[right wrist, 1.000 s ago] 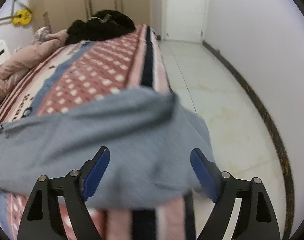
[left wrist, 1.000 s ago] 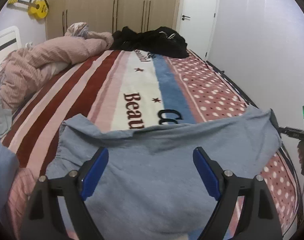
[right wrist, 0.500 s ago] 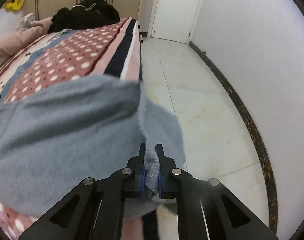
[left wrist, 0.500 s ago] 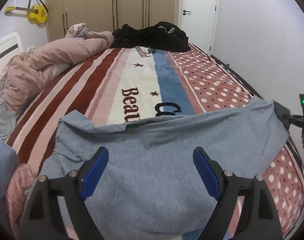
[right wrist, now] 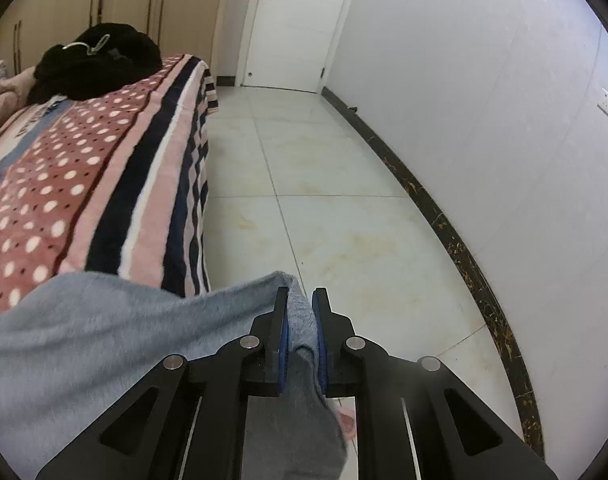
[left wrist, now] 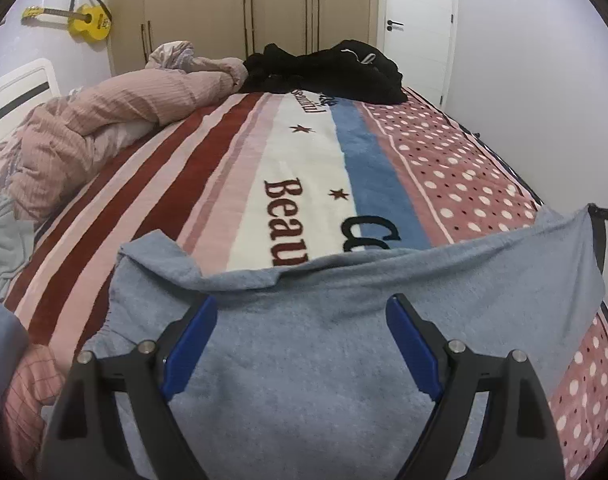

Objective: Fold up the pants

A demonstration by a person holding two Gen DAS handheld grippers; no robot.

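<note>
The grey-blue pants (left wrist: 343, 340) lie spread across the near end of the bed, over the striped blanket (left wrist: 304, 168). My left gripper (left wrist: 302, 316) is open, its blue pads wide apart just above the pants' middle, holding nothing. My right gripper (right wrist: 300, 312) is shut on the pants' right end (right wrist: 300, 320) and holds it lifted past the bed's right edge, above the floor. The pants (right wrist: 104, 340) stretch from it back to the left over the bed. The right gripper's body shows at the far right of the left wrist view (left wrist: 607, 216).
A crumpled pink duvet (left wrist: 124, 120) lies on the bed's left side and black clothes (left wrist: 331, 72) at its far end. More garments (left wrist: 4, 236) lie at the left edge. Tiled floor (right wrist: 323, 184) and a white wall run along the bed's right side.
My right gripper went from open to shut on the pants' right end, then drew it out past the bed's edge. My left gripper stayed open over the pants.
</note>
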